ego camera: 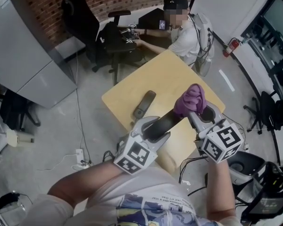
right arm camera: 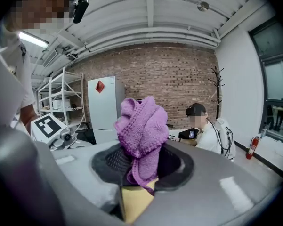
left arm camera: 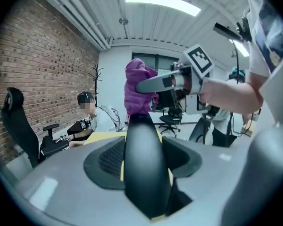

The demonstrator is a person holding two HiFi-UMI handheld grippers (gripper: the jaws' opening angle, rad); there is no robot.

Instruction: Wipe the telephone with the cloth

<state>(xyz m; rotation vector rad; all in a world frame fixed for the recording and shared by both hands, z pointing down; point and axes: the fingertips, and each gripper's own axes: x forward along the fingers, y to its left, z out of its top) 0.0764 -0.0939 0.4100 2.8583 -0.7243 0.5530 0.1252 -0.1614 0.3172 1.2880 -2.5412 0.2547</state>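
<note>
Left hand-held gripper (ego camera: 156,131) (left arm camera: 143,160): jaws fairly wide, clamped on the telephone (ego camera: 167,122) (left arm camera: 143,164), gripping its near end from both sides. Telephone is a black, smooth, glossy handset, long, rounded and tapering. It is held up off the tabletop (ego camera: 179,72). Its long axis follows the gripper's own line; in the head view it runs lower left to upper right, far tip pointing at the cloth (ego camera: 192,100) (left arm camera: 137,91) (right arm camera: 142,126).

Right hand-held gripper (ego camera: 200,113) (right arm camera: 142,166): jaws closed on the cloth, which bulges out above the dark ribbed pads. Cloth is purple, chunky knit, bunched into a soft lump with a tail hanging down between the jaws. The lump sits at the telephone's far tip and seems to touch it. The right gripper comes in across the telephone's line.

Tabletop is pale yellow wood, squarish. A dark grey oblong cradle (ego camera: 145,105) lies flat on it, just beyond the left gripper and apart from the telephone. Farther off, a person (ego camera: 186,32) sits at the tabletop's far corner.
</note>
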